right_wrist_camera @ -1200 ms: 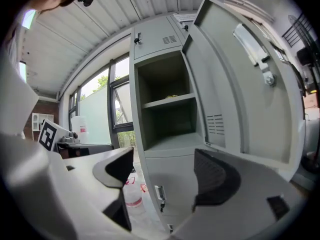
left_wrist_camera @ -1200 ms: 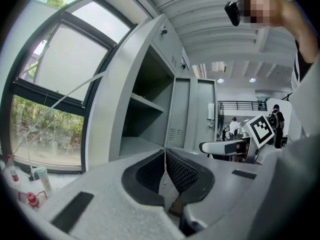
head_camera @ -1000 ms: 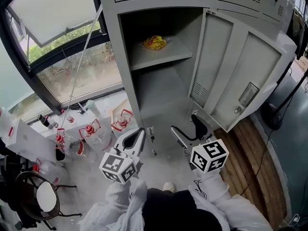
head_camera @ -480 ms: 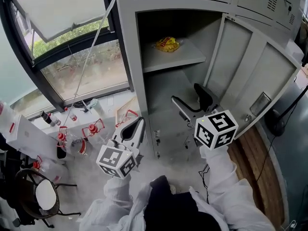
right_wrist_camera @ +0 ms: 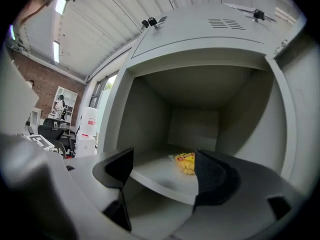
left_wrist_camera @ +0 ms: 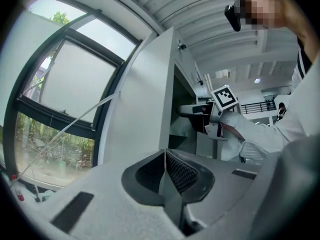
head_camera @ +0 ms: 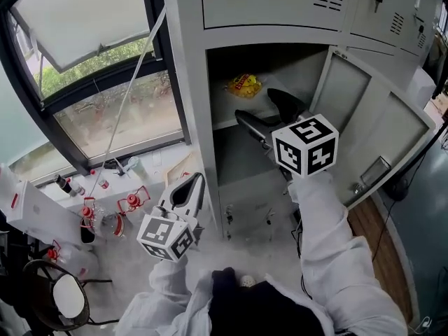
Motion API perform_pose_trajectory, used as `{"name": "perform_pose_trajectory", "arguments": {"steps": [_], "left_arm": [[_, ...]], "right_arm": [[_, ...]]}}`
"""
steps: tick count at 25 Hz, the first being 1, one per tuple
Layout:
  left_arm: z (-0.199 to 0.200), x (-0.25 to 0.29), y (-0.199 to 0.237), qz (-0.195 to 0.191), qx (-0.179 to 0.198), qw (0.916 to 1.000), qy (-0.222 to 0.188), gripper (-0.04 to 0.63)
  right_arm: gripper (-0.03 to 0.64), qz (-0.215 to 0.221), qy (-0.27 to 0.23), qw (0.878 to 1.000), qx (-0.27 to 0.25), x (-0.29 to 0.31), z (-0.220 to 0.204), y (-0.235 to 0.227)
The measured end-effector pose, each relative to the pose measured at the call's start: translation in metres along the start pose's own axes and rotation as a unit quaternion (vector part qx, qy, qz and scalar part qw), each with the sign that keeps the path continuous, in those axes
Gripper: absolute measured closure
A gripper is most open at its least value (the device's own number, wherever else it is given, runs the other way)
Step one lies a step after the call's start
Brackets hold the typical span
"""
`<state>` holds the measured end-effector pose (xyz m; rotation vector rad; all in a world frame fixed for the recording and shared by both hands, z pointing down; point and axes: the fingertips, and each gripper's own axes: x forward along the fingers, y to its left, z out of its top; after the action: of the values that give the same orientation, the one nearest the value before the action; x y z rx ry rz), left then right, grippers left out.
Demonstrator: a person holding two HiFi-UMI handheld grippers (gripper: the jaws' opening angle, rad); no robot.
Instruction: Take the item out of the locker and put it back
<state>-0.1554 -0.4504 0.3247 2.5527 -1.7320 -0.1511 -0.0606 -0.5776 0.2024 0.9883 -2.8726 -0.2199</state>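
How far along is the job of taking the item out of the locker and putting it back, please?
Done: the locker door stands open. In hand: the right hand-held gripper, jaws apart and empty, points at the yellow packet, which lies untouched on the upper shelf. The left hand-held gripper hangs shut outside, low. Left: grasp the packet, lift it out, then put it back.
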Motion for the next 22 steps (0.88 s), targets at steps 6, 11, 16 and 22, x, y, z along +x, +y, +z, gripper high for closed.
{"name": "perform_pose_trajectory", "arguments": {"steps": [6, 11, 16, 22], "left_arm": [[0.009, 0.005, 0.02, 0.012, -0.012, 0.9997, -0.018, 0.58], [0.011, 0.01, 0.018, 0.001, -0.002, 0.9998, -0.019, 0.58], [0.011, 0.015, 0.024, 0.002, -0.005, 0.9997, -0.025, 0.58], [0.013, 0.02, 0.028, 0.003, -0.008, 0.9994, -0.034, 0.58]], "right_arm": [[0.222, 0.032, 0.041, 0.997, -0.049, 0.044, 0.014, -0.012], [0.187, 0.046, 0.09, 0.99, -0.096, 0.067, 0.005, -0.022], [0.184, 0.055, 0.145, 0.984, -0.093, 0.084, -0.015, -0.039], [0.184, 0.047, 0.187, 0.979, -0.061, 0.1, -0.036, -0.066]]}}
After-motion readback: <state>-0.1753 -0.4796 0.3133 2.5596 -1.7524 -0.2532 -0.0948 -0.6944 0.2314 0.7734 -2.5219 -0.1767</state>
